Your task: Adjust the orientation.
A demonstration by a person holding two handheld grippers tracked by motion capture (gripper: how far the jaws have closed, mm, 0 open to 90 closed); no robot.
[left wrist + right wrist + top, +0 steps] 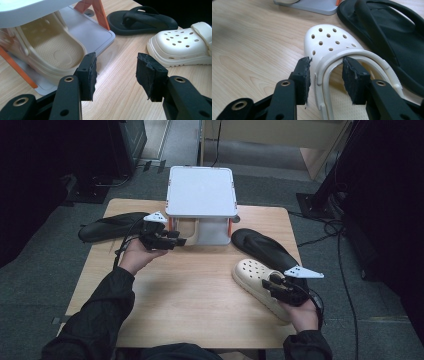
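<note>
cream clog [261, 286] lies at table's 4 o'clock, long axis heel at 5 to toe at 11. right gripper [325, 75] is nearer, jaws apart astride the clog's rim/strap, not pressed yet. left gripper [116, 75] is held wide, empty, by rack [201, 195].

A cream perforated clog [329, 40] lies sole-down on the table [249, 45], toe pointing away from the right jaws; its side rim and folded strap sit between them, one jaw outside, one inside.
</note>
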